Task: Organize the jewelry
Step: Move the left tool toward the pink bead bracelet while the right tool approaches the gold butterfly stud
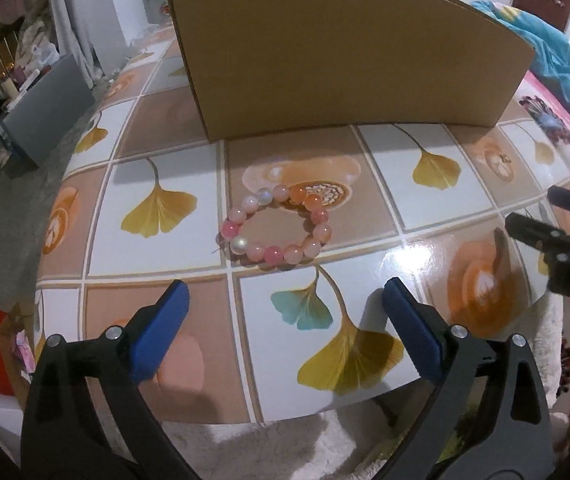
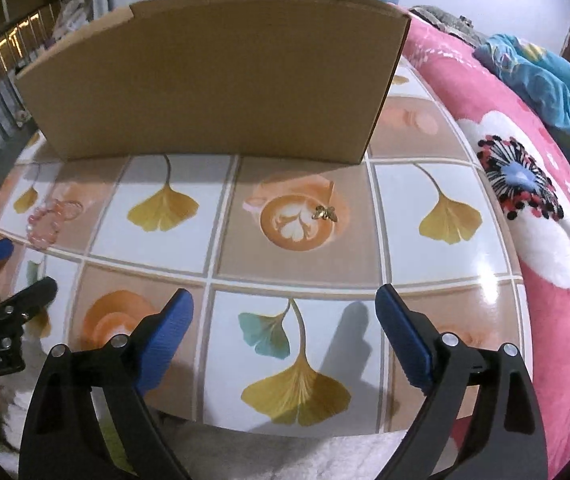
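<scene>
Nearest, the left gripper (image 1: pixel 285 300) and right gripper (image 2: pixel 285 308) are held with blue-padded jaws spread wide, nothing between them, above the glossy tile-patterned tabletop (image 1: pixel 365 208). Just ahead of the left gripper, a pink and orange beaded bracelet (image 1: pixel 277 226) is laid flat. Ahead of the right gripper, a small gold bee-shaped brooch (image 2: pixel 325 213) is seen. Farther beyond both, a brown cardboard box (image 2: pixel 221 84) is stood.

Left gripper (image 1: pixel 285 304) and right gripper (image 2: pixel 285 306) gape wide, tilted downward
</scene>
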{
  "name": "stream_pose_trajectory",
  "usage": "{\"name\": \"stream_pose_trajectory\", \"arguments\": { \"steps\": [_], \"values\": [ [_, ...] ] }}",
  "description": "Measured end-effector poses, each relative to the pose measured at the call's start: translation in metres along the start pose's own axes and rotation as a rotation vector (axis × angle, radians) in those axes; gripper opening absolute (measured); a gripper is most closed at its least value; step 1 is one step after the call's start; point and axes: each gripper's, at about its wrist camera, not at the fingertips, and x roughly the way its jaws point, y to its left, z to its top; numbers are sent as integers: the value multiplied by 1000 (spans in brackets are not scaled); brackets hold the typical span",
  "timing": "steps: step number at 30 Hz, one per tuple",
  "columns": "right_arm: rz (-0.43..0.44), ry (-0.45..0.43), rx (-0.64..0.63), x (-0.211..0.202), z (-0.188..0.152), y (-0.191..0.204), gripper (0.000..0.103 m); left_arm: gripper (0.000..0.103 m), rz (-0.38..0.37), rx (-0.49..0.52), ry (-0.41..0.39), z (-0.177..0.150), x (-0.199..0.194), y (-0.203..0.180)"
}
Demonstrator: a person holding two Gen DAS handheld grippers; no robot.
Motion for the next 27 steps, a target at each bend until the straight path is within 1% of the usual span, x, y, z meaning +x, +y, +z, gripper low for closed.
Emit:
{"name": "stream_pose_trajectory", "arguments": {
  "steps": [1, 2, 4, 9, 18, 20, 27],
  "values": [
    [-5, 3, -4, 2, 0, 1, 91, 95, 0, -6, 1, 0, 0, 0],
    [-8, 2, -6, 3, -1, 1, 96, 95, 0, -14, 1, 0, 0, 1],
    [-12, -2, -6, 3, -3, 1, 96, 95, 6, -16, 2, 0, 0, 0],
    [32, 14, 25, 6, -3, -5, 96, 95, 18, -35, 3, -1, -2, -4],
    [42, 9, 14, 8, -5, -5, 96, 95, 31, -54, 5, -2, -4, -6],
    [44, 7, 12, 13, 0, -12, 96, 95, 33, -56, 5, -1, -3, -6],
    [48, 8, 14, 13, 0, -13, 96, 95, 35, -60, 4, -1, -3, -6]
  ]
}}
